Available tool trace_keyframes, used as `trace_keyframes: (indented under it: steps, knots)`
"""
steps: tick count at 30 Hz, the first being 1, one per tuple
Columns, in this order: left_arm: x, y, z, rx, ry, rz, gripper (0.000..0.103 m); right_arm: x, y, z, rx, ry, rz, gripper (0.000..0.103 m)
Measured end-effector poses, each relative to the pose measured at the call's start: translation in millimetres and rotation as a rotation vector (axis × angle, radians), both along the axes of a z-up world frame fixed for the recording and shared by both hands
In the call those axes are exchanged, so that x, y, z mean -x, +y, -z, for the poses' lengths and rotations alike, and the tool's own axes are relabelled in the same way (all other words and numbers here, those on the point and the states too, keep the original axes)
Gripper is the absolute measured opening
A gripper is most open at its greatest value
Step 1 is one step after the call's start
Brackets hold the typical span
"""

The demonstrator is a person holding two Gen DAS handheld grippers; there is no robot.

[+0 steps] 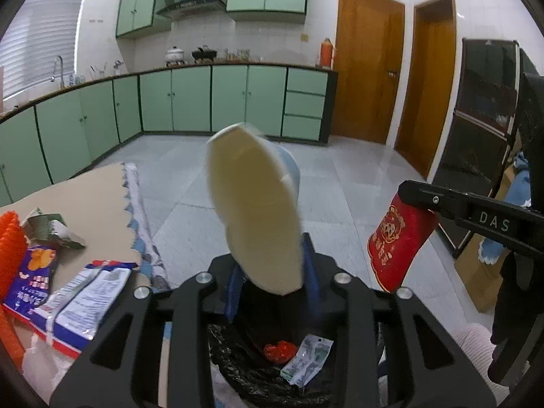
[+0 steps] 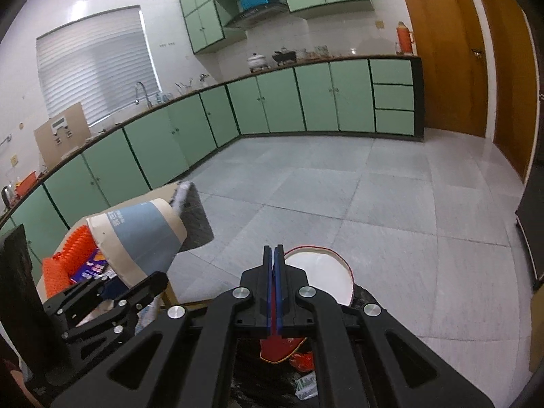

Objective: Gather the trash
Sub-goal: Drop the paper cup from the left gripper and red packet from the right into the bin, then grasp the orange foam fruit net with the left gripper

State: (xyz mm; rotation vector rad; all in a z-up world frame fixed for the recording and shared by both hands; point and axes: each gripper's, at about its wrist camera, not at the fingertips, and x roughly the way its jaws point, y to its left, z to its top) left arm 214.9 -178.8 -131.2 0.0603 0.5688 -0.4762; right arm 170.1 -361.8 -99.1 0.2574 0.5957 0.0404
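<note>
Left tongs (image 1: 272, 272) grip a paper cup (image 1: 253, 204); right tongs (image 2: 274, 255) pinch a red cup (image 2: 323, 278).

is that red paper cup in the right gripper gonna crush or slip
Probably crushes easily: the red paper cup is pinched by its thin wall in the right gripper, whose jaws look nearly shut. It hangs tilted, so it seems light. Slipping looks unlikely.

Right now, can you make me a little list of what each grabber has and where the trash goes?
left gripper: shut on a flattened cream and blue paper cup
right gripper: shut on a flattened red paper cup
bin: black trash bag below both grippers, with a red wrapper and a pale packet inside
left on table: snack packets, orange brush
</note>
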Motion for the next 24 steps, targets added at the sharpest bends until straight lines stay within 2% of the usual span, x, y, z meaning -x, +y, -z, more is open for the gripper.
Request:
trace_keyframes:
  steps: [1, 3, 5, 8, 10, 11, 12, 13, 15, 17, 21, 24]
  knots:
    - [-1, -2, 1, -0.003, 0.003, 0.003, 0.033, -2, -4, 4, -0.003, 0.009, 0.005, 0.002]
    - [-4, -7, 4, -0.012, 0.014, 0.014, 0.046, -6, -11, 10, -0.012, 0.027, 0.013, 0.003]
    - [-8, -10, 5, -0.015, 0.019, 0.016, 0.047, -8, -15, 15, -0.02, 0.04, 0.026, 0.006]
    - [-10, -5, 6, -0.012, 0.031, 0.007, 0.049, -9, -20, 21, -0.044, 0.059, 0.044, 0.02]
    - [-9, 2, 4, -0.002, 0.034, -0.006, 0.049, -8, -22, 23, -0.044, 0.065, 0.057, 0.022]
    - [-9, 7, 2, 0.002, 0.032, -0.014, 0.05, -7, -22, 23, -0.043, 0.064, 0.064, 0.028]
    - [-8, 12, -1, 0.004, 0.027, -0.024, 0.052, -6, -23, 23, -0.042, 0.062, 0.07, 0.04]
    - [-6, 18, -5, 0.009, 0.023, -0.034, 0.053, -4, -21, 22, -0.039, 0.058, 0.076, 0.046]
    - [-3, 29, -12, 0.019, 0.011, -0.056, 0.058, 0, -15, 16, -0.025, 0.042, 0.088, 0.067]
    - [1, 43, -20, 0.024, -0.01, -0.083, 0.062, 4, -9, 12, -0.01, 0.022, 0.098, 0.081]
    - [13, 76, -36, 0.015, -0.06, -0.146, 0.069, 9, 18, -3, 0.033, -0.024, 0.09, 0.093]
    - [22, 105, -45, 0.006, -0.085, -0.204, 0.072, 10, 43, -13, 0.03, -0.059, 0.052, 0.096]
